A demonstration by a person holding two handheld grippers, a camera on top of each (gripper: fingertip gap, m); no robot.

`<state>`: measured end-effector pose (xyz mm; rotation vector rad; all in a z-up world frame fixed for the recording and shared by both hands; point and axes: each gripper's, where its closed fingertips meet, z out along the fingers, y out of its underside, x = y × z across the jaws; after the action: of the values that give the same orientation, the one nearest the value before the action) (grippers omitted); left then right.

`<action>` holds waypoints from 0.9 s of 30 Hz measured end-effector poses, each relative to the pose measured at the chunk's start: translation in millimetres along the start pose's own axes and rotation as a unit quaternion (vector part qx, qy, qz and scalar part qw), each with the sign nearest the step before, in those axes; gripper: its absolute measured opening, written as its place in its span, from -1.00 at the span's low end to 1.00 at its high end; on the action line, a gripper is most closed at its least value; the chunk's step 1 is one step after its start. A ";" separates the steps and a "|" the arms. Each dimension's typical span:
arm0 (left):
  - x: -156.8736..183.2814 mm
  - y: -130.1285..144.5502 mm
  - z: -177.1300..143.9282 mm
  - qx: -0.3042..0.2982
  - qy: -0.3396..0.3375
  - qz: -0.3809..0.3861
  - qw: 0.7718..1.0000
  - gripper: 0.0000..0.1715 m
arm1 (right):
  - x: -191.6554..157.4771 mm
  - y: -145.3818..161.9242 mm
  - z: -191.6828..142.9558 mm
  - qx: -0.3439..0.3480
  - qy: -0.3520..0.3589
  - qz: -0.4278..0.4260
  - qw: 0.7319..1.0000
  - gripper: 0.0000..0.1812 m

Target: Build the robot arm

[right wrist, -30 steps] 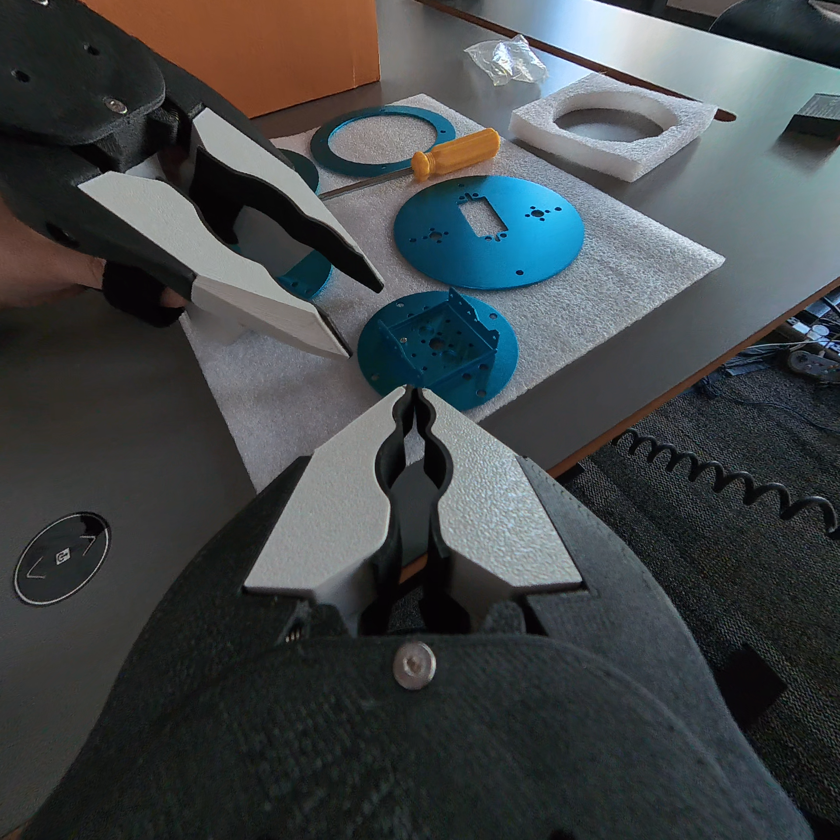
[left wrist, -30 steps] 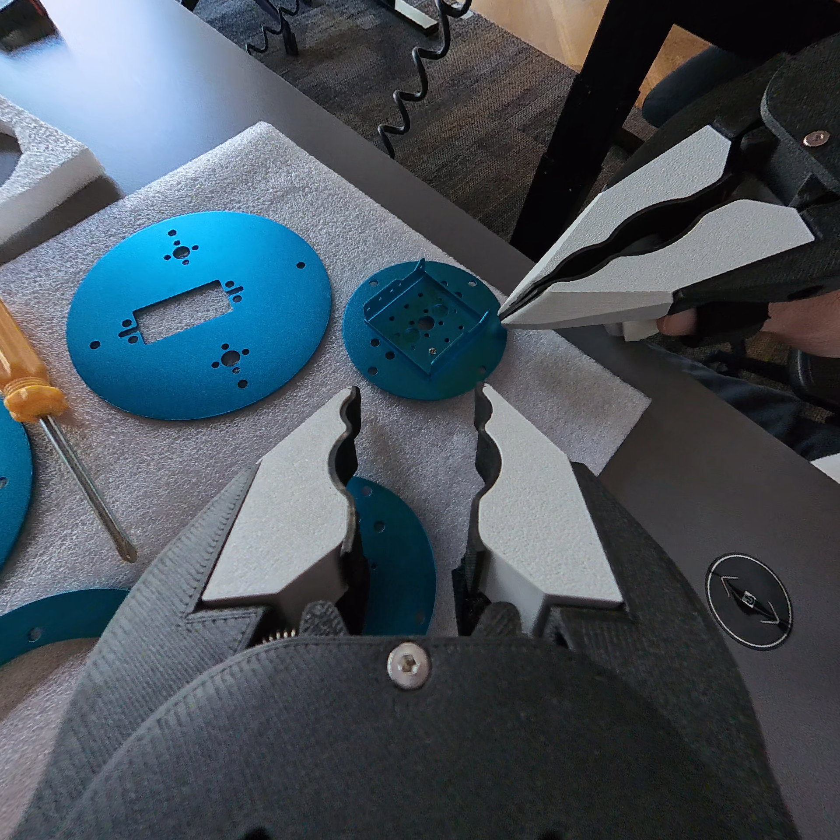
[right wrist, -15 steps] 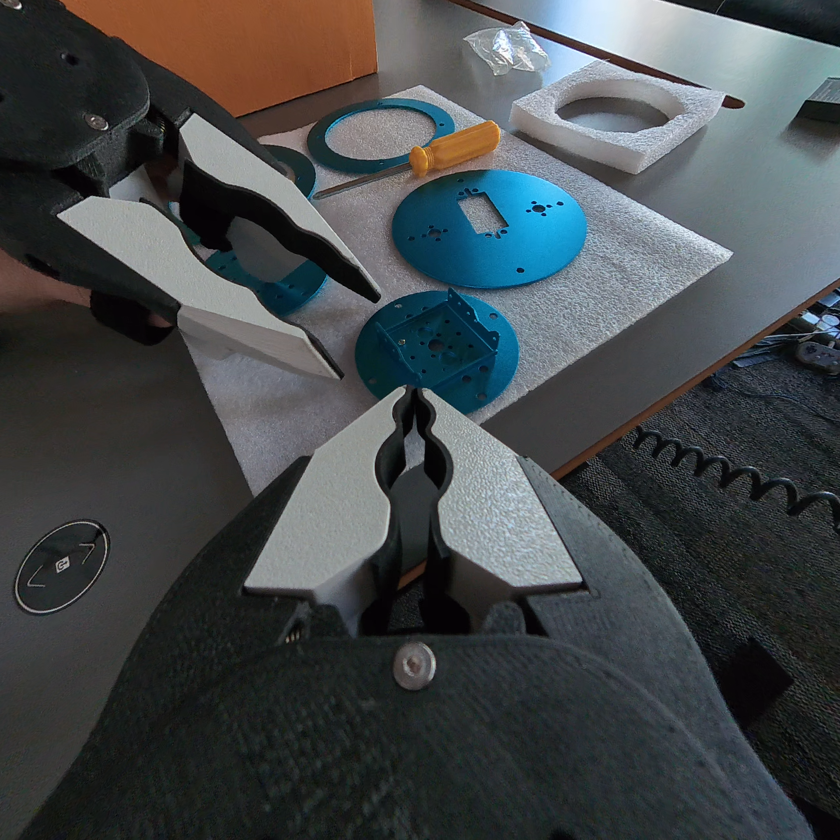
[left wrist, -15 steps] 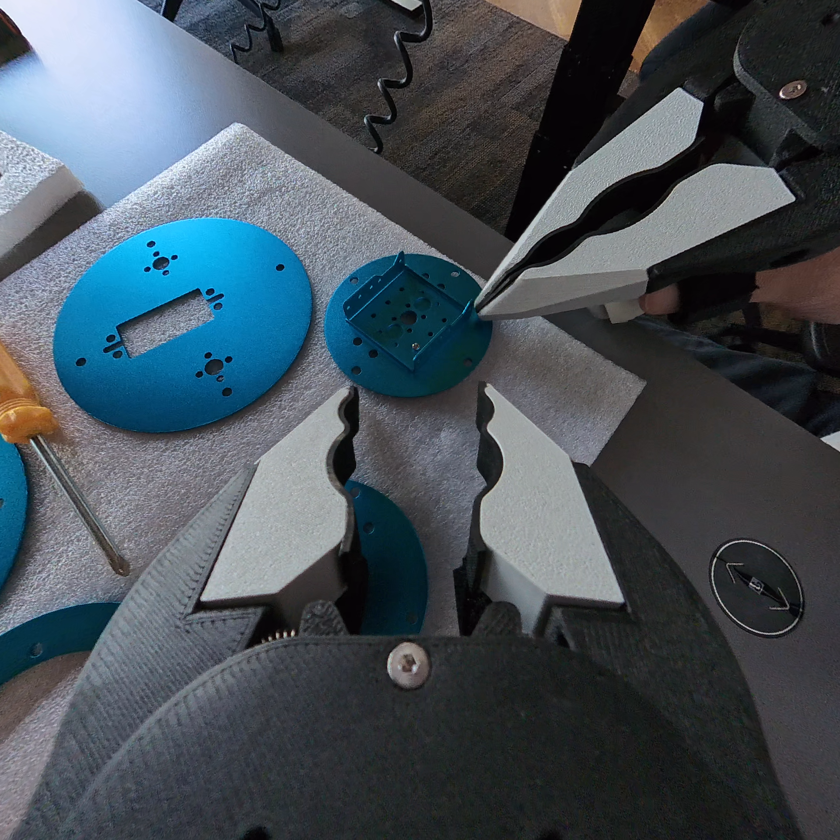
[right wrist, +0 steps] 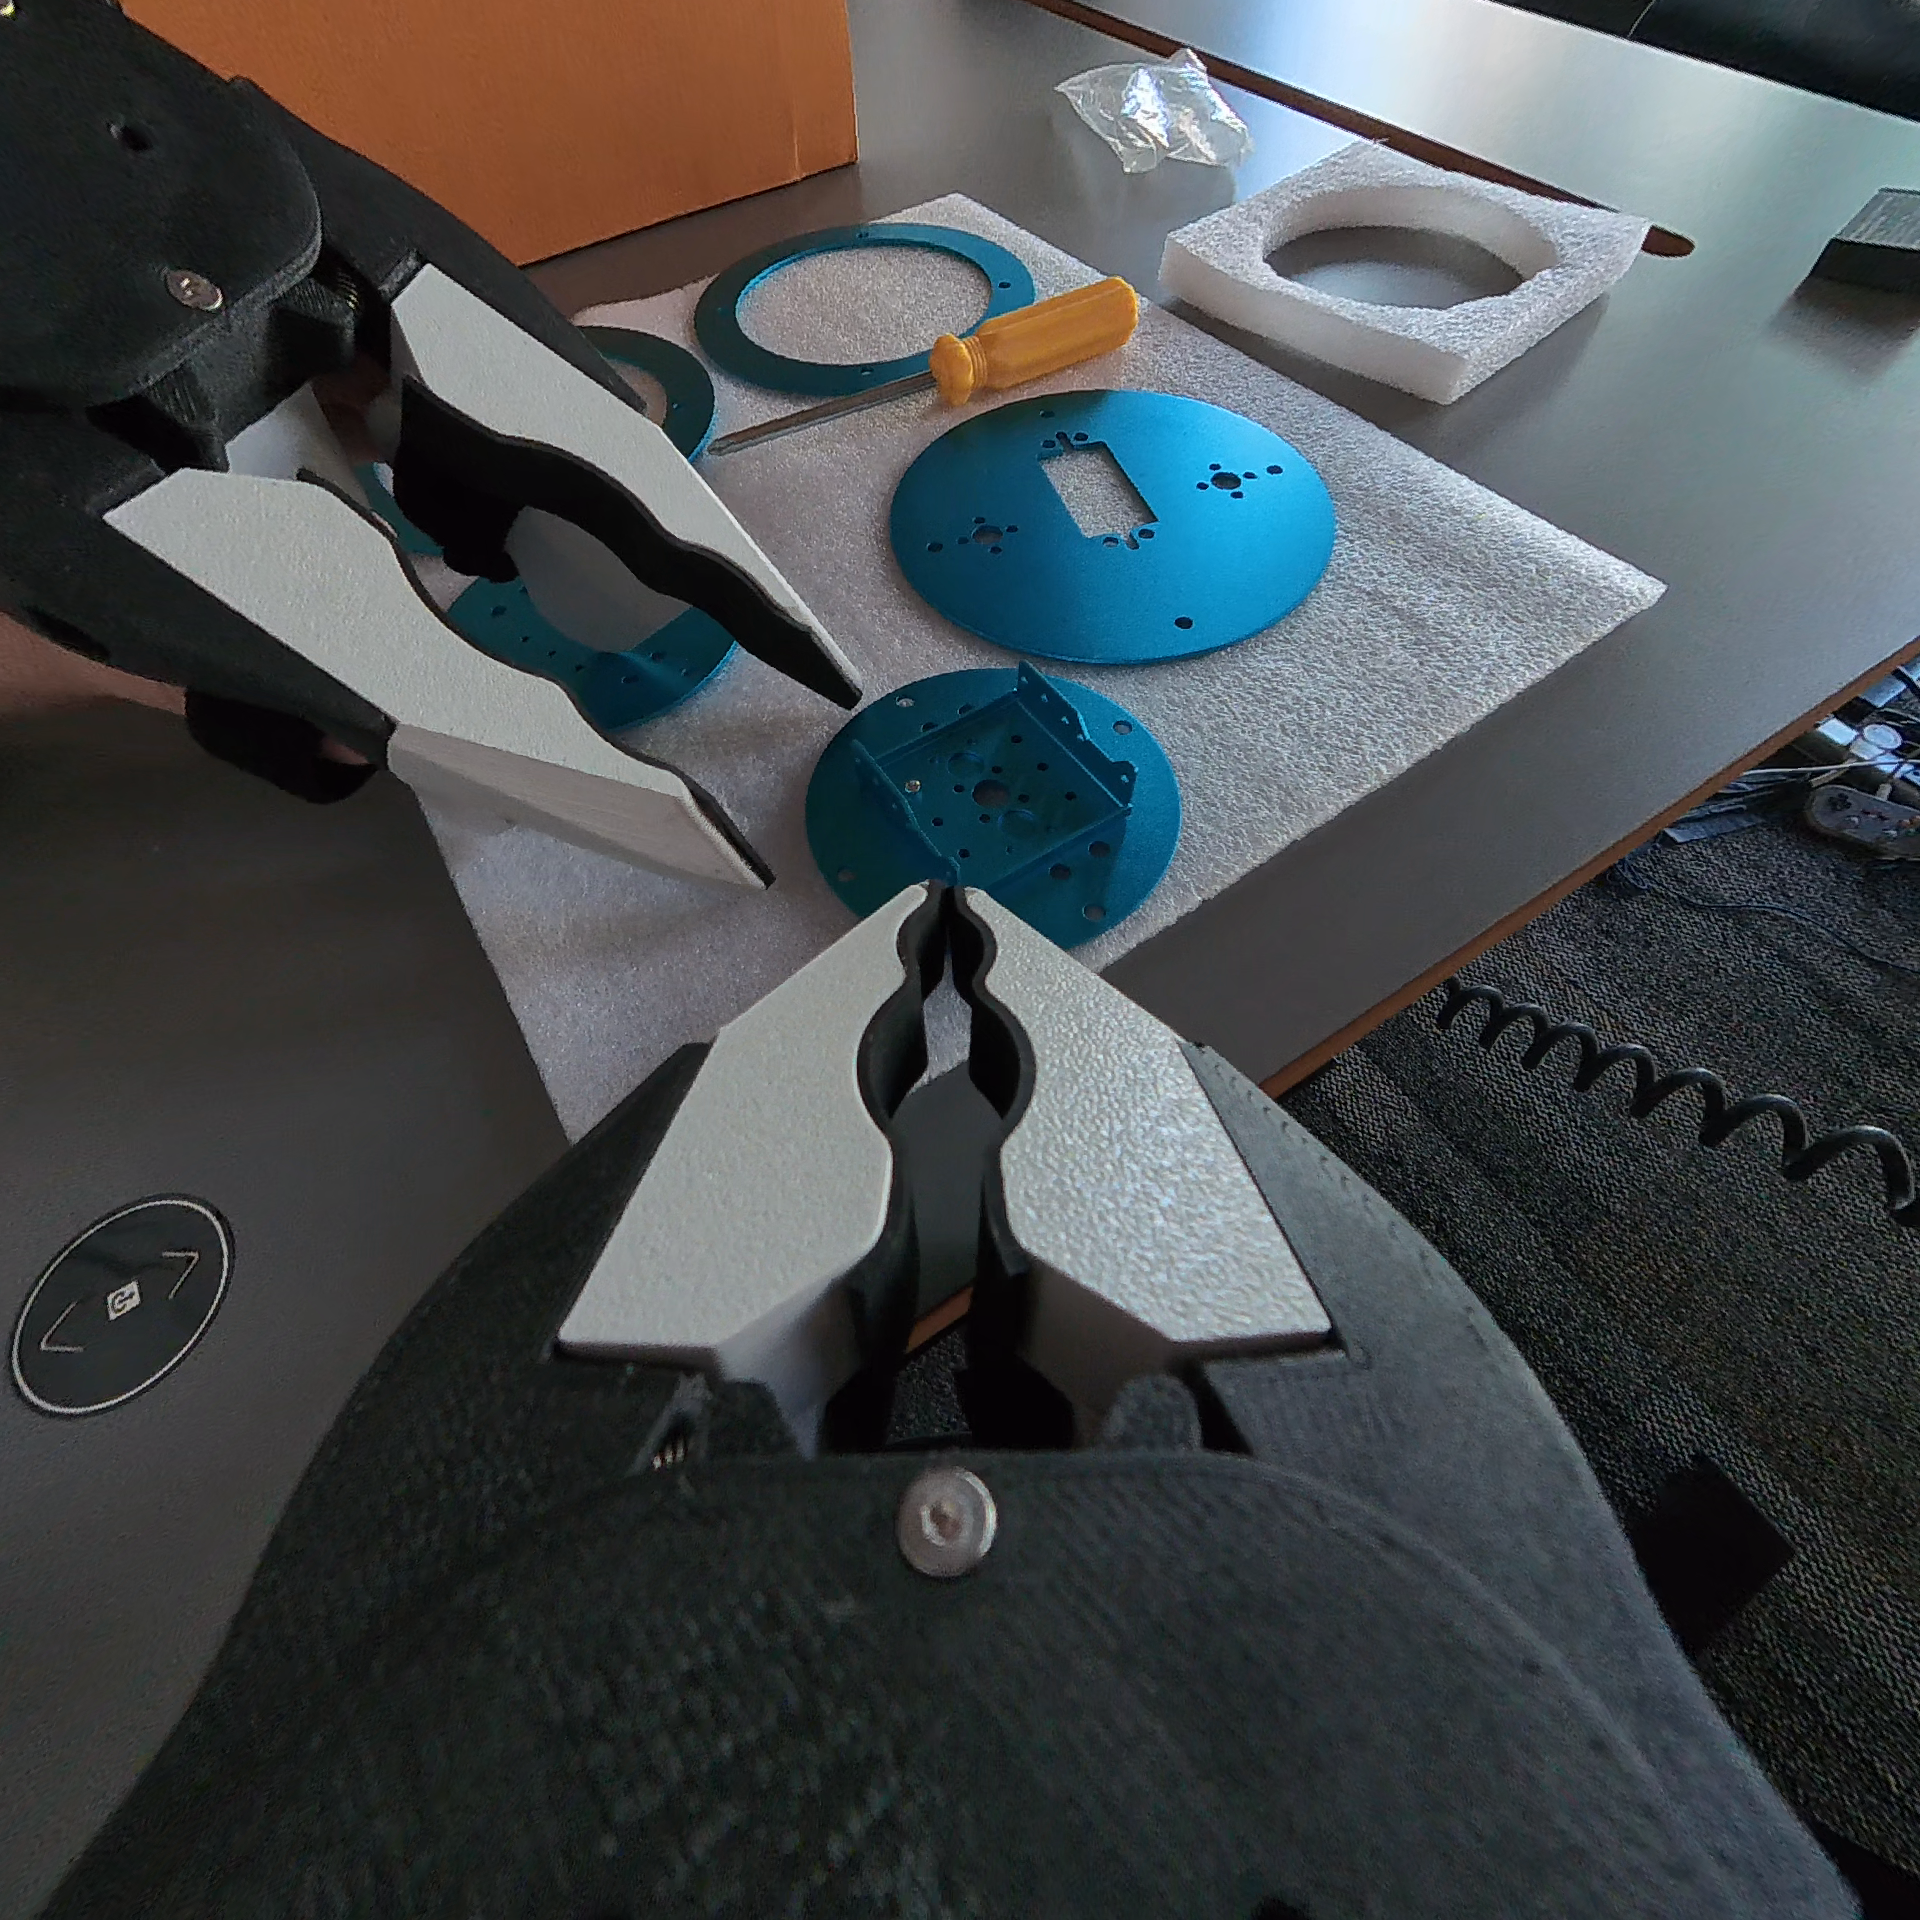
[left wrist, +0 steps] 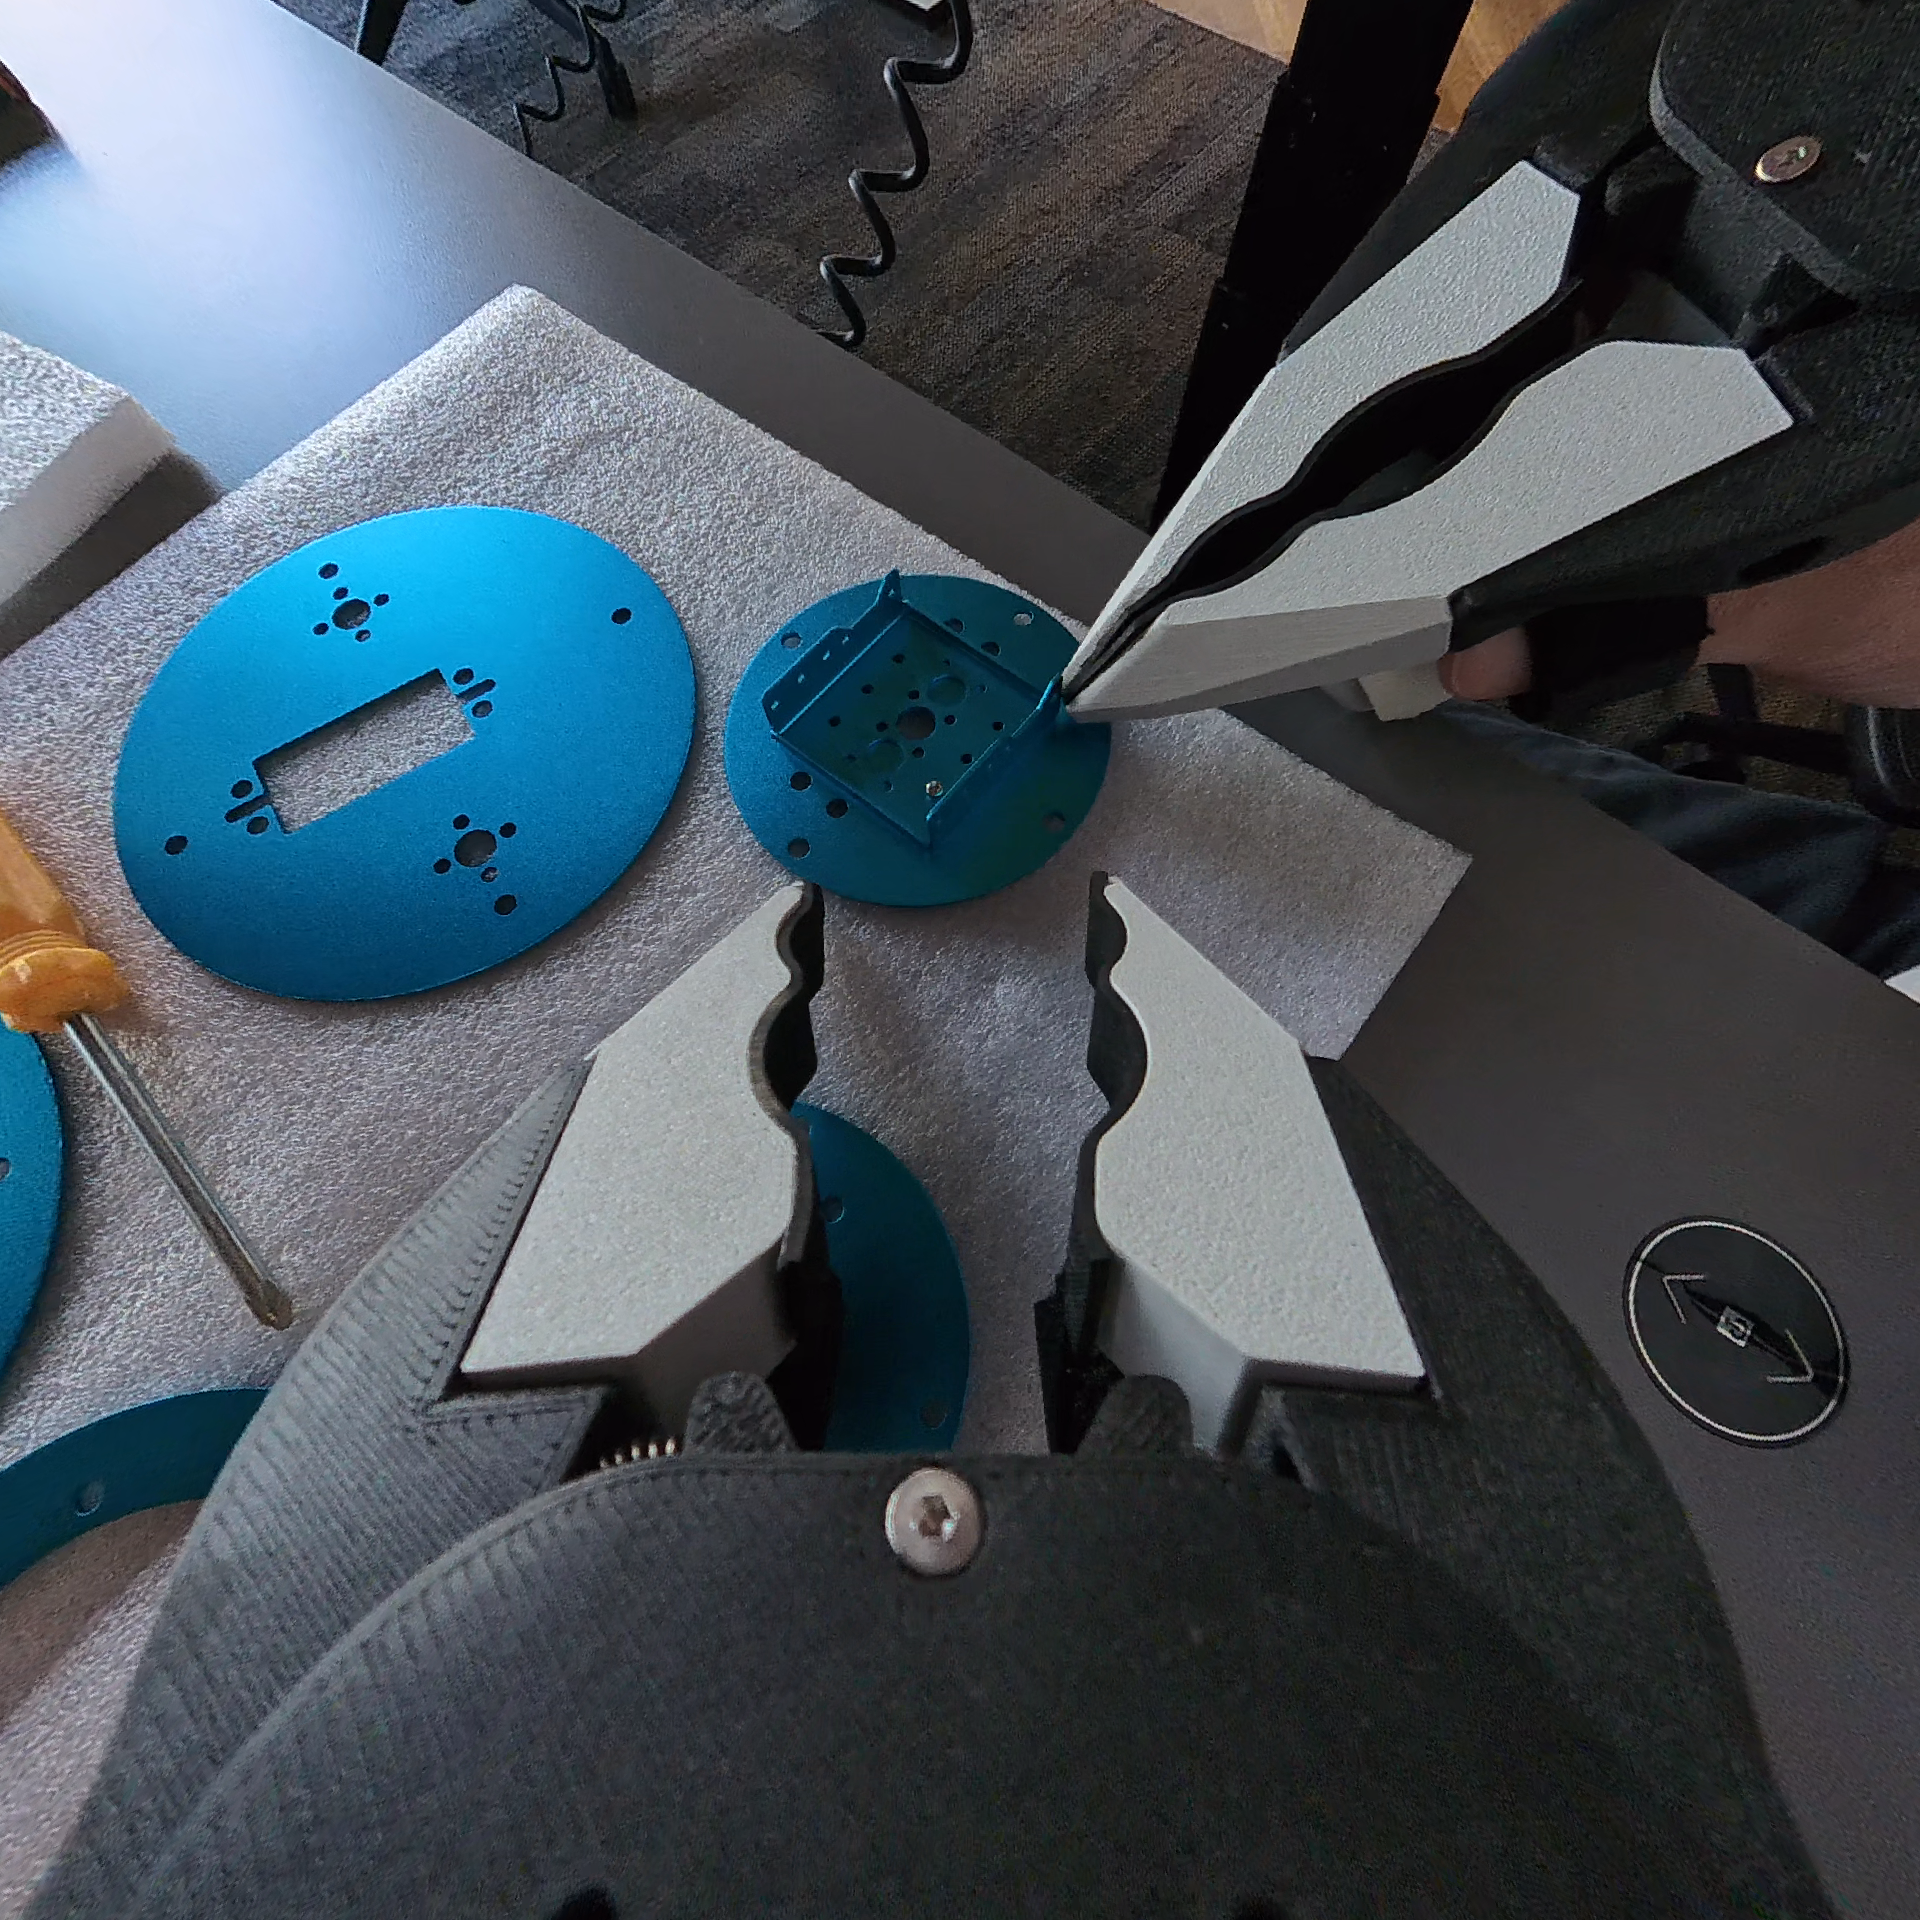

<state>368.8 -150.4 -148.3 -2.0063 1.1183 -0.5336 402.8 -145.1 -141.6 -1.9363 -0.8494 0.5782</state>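
Note:
A small blue disc with a blue U-shaped bracket on it lies on a white foam sheet. It also shows in the right wrist view. My right gripper is shut, and its tips touch the bracket's near corner. It reaches in from the right in the left wrist view. My left gripper is open and empty above the foam, just short of the small disc. It hovers over a blue ring. In the right wrist view it stands left of the disc.
A large blue disc with a rectangular hole, a yellow-handled screwdriver and another blue ring lie on the sheet. A foam block, an orange box and a plastic bag stand behind. The table edge runs close on the right. The gap from one gripper's tips to the other's is roughly 4 centimetres.
My right gripper has moved in toward the bracket, staying shut, and its tips now touch the bracket's corner. My left gripper stays open and has crept slightly toward the small disc.

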 end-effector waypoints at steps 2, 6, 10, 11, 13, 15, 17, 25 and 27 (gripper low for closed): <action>0.1 0.1 0.1 0.000 0.000 0.001 1.000 -0.41 | 0.4 -0.1 0.3 0.000 0.000 0.000 1.000 -1.00; -0.3 -0.3 -0.2 0.002 0.001 -0.003 1.000 -0.41 | -1.4 0.4 -0.8 0.003 -0.004 0.000 1.000 -1.00; 0.3 -1.0 -0.6 0.004 0.006 -0.007 1.000 -0.41 | -1.8 -4.8 -5.1 0.014 -0.004 -0.024 1.000 -1.00; 0.8 -1.0 -0.6 0.004 0.007 -0.006 1.000 -0.41 | 1.8 -9.8 -7.3 0.023 -0.003 -0.027 0.999 -1.00; 1.3 -0.9 -0.4 0.004 0.007 -0.004 1.000 -0.41 | 16.6 -23.6 -11.4 0.051 0.002 -0.022 0.998 -1.00; 1.2 -0.8 -0.3 0.003 0.006 -0.004 1.000 -0.41 | 31.1 -31.4 -7.8 0.061 -0.018 -0.007 0.998 -0.98; 1.1 -0.8 -0.4 0.004 0.006 -0.005 1.000 -0.41 | 35.8 -32.6 1.0 0.058 -0.066 0.004 0.996 -0.94; 0.2 -0.8 0.1 0.003 0.002 -0.006 1.000 -0.43 | 42.1 -29.7 9.6 0.078 -0.169 0.023 0.982 -0.84; -0.3 -0.8 0.2 0.003 0.001 -0.006 1.000 -0.44 | 38.9 -30.2 9.1 0.079 -0.192 0.018 0.978 -0.83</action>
<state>369.2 -149.9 -147.8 -2.0102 1.1049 -0.5438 412.1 -100.3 -121.4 -1.7232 -0.9749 1.0331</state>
